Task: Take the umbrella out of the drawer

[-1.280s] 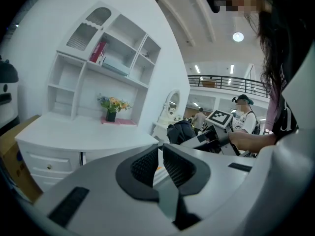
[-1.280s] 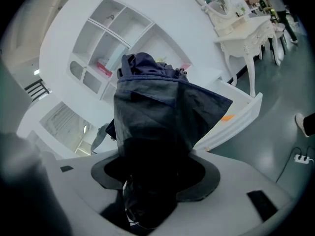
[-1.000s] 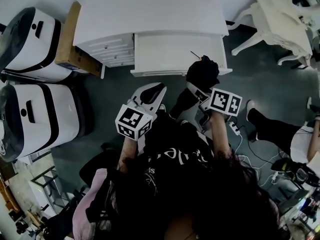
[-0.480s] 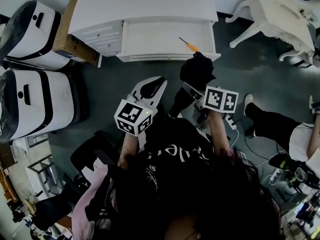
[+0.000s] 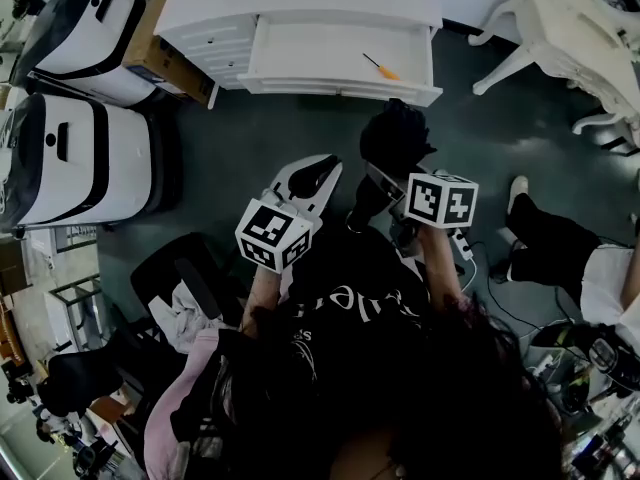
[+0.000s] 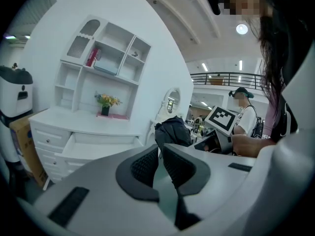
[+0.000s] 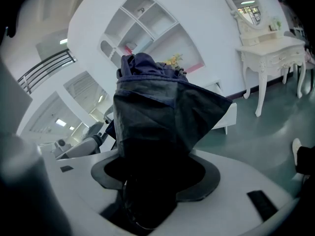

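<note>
The folded black umbrella [image 5: 397, 138] is out of the white drawer [image 5: 340, 88] and hangs over the grey floor in front of it. My right gripper [image 5: 375, 183] is shut on its lower end. In the right gripper view the dark fabric [image 7: 157, 117] fills the space between the jaws of the right gripper [image 7: 147, 176]. My left gripper [image 5: 305, 178] stands beside it to the left, shut on nothing. The left gripper view shows the left gripper [image 6: 160, 163] with its pads close together and the umbrella [image 6: 172, 132] beyond them. The drawer [image 6: 93, 149] stands pulled out.
An orange-handled screwdriver [image 5: 381, 66] lies in the open drawer. Two white machines [image 5: 70, 158] and a cardboard box [image 5: 165, 53] stand left of the dresser. At right are a white dressing table [image 5: 590, 38], a seated person's legs [image 5: 545, 243] and a power strip [image 5: 465, 253].
The umbrella, held by my right gripper, has come back from over the drawer's front edge to over the floor. The dresser has slid towards the top of the head view.
</note>
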